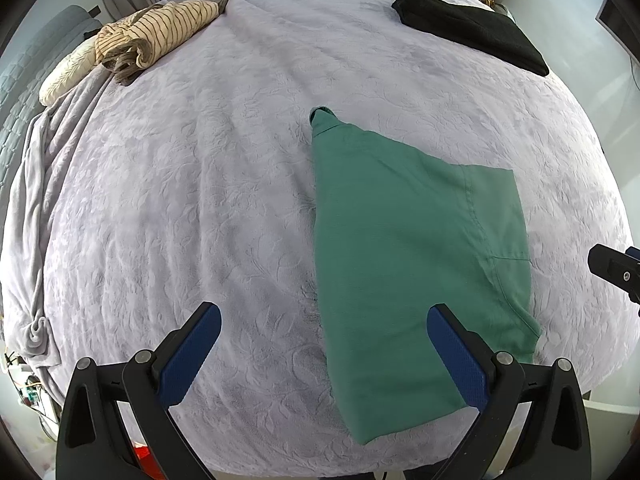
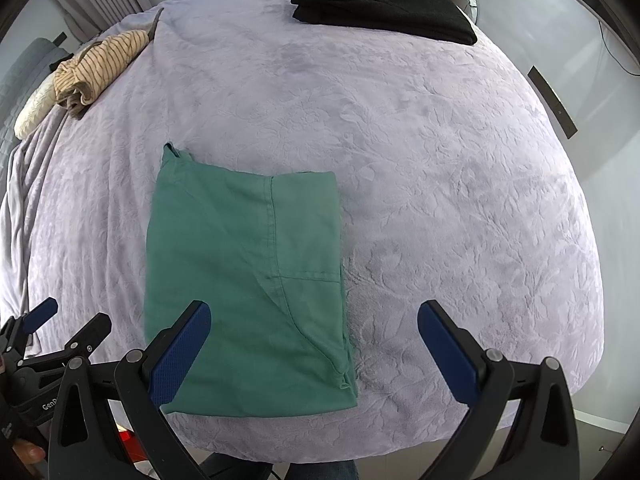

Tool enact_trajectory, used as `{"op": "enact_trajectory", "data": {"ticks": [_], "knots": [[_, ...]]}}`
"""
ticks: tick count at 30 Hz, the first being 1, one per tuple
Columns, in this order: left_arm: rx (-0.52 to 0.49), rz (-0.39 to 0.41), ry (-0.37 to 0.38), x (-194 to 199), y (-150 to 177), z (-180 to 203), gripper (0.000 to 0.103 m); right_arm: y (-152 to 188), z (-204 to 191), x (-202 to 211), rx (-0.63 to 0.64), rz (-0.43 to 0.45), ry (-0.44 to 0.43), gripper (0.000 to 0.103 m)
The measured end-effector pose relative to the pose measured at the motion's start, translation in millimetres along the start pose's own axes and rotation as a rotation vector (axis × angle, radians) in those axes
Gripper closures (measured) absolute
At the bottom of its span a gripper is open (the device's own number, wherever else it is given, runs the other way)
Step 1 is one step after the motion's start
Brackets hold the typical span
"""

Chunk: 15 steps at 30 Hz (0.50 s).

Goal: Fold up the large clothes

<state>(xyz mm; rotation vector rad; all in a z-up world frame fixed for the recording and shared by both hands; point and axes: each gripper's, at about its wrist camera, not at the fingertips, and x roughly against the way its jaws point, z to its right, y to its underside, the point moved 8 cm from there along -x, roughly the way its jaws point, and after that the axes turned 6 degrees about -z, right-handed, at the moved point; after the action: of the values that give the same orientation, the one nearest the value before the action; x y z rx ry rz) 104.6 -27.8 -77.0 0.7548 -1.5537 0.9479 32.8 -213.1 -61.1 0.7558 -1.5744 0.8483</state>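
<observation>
Both the left gripper [image 1: 324, 344] and right gripper [image 2: 314, 340] gape wide, empty, above the folded green shirt [image 2: 244, 280]; black garment [image 2: 384, 8] at 1 o'clock.

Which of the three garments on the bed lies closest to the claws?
The green garment, spread flat just ahead of both open claws. The black garment sits folded at the far edge, and the striped garment is bunched up far off to the left.

Green shirt [image 1: 404, 264] folded lengthwise on lavender bedspread [image 1: 224, 184], left gripper [image 1: 324, 344] wide apart above it (holding nothing), striped garment [image 1: 156, 36] far left, black folded garment [image 1: 472, 28] far right
</observation>
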Motion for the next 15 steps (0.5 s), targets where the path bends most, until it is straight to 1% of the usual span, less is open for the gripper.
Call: {"op": "enact_trajectory", "data": {"ticks": [15], "knots": [[0.002, -0.001, -0.001, -0.1, 0.2, 0.8, 0.000, 0.9, 1.0, -0.7, -0.001, 0.000, 0.001, 0.000]]}}
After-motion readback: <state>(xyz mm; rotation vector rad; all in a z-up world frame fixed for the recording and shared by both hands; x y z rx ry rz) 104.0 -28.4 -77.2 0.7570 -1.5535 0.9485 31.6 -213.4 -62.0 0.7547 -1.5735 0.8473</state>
